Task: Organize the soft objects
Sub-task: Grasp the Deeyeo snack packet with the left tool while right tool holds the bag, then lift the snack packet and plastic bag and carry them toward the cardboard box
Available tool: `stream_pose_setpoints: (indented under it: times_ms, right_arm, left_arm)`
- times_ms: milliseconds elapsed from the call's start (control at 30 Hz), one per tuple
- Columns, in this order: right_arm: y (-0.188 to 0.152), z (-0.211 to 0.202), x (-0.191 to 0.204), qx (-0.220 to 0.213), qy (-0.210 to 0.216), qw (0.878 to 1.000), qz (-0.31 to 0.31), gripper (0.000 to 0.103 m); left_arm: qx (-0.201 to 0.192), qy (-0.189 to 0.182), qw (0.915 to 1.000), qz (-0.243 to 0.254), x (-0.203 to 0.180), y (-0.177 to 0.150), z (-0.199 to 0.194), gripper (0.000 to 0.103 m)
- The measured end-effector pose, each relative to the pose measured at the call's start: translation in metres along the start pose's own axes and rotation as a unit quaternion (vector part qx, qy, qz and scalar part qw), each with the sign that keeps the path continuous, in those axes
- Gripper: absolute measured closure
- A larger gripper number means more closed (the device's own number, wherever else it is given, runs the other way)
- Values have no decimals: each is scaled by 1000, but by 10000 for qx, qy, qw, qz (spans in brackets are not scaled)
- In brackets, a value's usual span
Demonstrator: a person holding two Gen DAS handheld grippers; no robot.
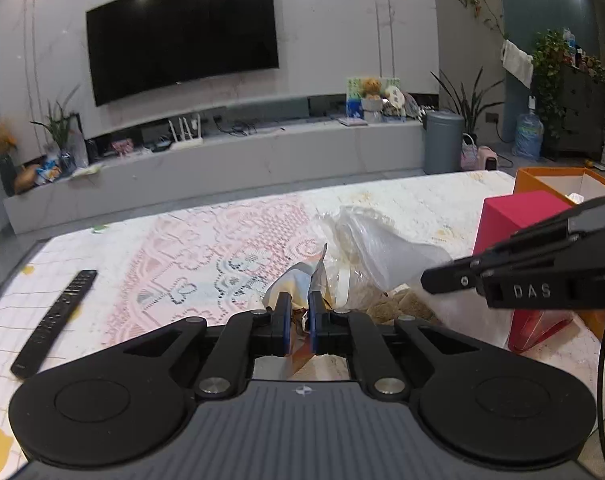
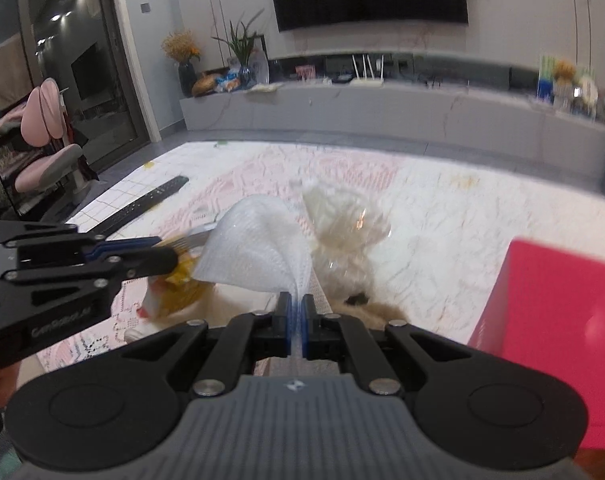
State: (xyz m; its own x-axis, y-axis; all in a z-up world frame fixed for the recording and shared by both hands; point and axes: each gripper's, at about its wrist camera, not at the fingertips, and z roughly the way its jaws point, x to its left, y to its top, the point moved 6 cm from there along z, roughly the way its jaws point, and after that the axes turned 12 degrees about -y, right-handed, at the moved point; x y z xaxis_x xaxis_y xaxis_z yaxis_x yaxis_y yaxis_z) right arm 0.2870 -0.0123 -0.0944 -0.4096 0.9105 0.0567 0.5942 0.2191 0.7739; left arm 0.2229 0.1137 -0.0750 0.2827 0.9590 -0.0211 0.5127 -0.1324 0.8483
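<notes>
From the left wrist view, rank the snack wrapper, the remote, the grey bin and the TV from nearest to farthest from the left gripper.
1. Snack wrapper: pinched in the left gripper, dead ahead.
2. Remote: on the table, to the left.
3. Grey bin: on the floor beyond the table, right of centre.
4. TV: on the far wall, upper left.
</notes>
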Motion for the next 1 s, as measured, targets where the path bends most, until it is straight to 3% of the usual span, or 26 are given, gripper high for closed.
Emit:
stream_pose_setpoints:
  times_ms: [233, 367, 600, 767, 1000]
  right_arm:
    - [4, -31, 3, -80, 29, 10000, -2, 102]
    - [-11, -52, 3, -49, 5, 10000, 59, 102]
    - [-68, -78, -17, 336, -290, 9982, 398, 102]
    - [-100, -77, -40, 583, -556, 9938, 765, 102]
    - [-117, -73, -48, 737, -544, 9912, 951, 102]
  left_arm:
    - [-112, -122, 9999, -9, -21, 4, -27, 94]
    - [-32, -283, 9995, 120, -45, -3, -40, 94]
    - [443, -596, 9962, 459, -100, -39, -31, 94]
    - [871, -869, 9922, 182, -122, -58, -13, 93]
    - [1398, -964, 9842, -503, -120, -74, 13, 71]
